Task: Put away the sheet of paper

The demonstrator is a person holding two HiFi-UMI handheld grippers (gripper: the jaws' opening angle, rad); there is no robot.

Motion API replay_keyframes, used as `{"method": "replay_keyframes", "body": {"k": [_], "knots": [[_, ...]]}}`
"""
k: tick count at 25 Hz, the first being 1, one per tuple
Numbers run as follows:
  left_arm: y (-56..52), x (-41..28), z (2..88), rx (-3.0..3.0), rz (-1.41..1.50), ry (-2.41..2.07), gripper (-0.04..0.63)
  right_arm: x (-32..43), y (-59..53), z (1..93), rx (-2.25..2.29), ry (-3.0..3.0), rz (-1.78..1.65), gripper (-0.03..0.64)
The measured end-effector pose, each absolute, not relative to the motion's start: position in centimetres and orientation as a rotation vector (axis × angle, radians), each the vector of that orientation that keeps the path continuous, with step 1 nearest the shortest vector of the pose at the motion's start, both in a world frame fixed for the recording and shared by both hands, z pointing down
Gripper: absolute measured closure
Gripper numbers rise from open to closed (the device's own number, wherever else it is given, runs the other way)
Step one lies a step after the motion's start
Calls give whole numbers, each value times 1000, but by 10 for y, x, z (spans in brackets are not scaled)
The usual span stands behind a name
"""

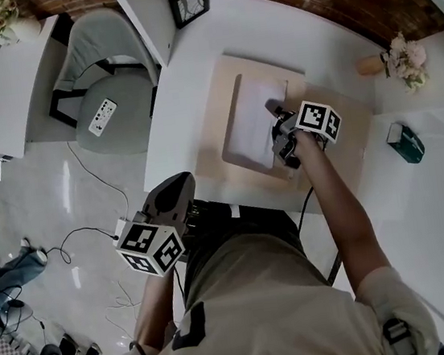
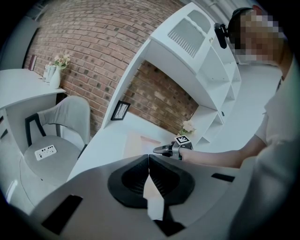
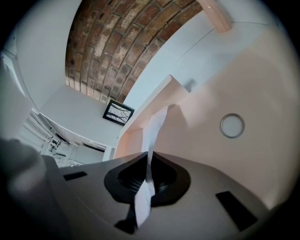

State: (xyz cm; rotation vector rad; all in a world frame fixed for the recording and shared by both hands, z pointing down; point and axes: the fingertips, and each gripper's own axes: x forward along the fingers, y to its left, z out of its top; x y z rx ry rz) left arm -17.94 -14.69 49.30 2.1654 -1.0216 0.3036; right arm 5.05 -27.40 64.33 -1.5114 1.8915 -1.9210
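A white sheet of paper [image 1: 249,122] lies on a beige desk mat [image 1: 341,161] on the white desk. My right gripper [image 1: 279,127] is at the sheet's right edge and is shut on it. In the right gripper view the paper [image 3: 157,126] runs edge-on up out of the closed jaws [image 3: 149,165], curling above the mat [image 3: 253,79]. My left gripper [image 1: 176,184] hangs off the desk's front left corner, near my body. It is shut [image 2: 148,161] with nothing in it. From there the right gripper [image 2: 165,150] shows over the mat [image 2: 138,143].
A black picture frame [image 1: 189,5] stands at the desk's back. Flowers [image 1: 405,55] and a green box [image 1: 405,143] sit to the right. A grey chair [image 1: 106,66] with a white remote [image 1: 102,117] stands left of the desk. A round ring [image 3: 232,125] marks the mat.
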Motion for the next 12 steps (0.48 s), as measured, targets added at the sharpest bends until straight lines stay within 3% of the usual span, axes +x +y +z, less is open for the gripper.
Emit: {"method": "replay_keyframes", "body": {"k": [12], "knots": [[-140,-184,489,2178,290,-1022,577,49,-273,642,-1529,1889,-1907,589]]}}
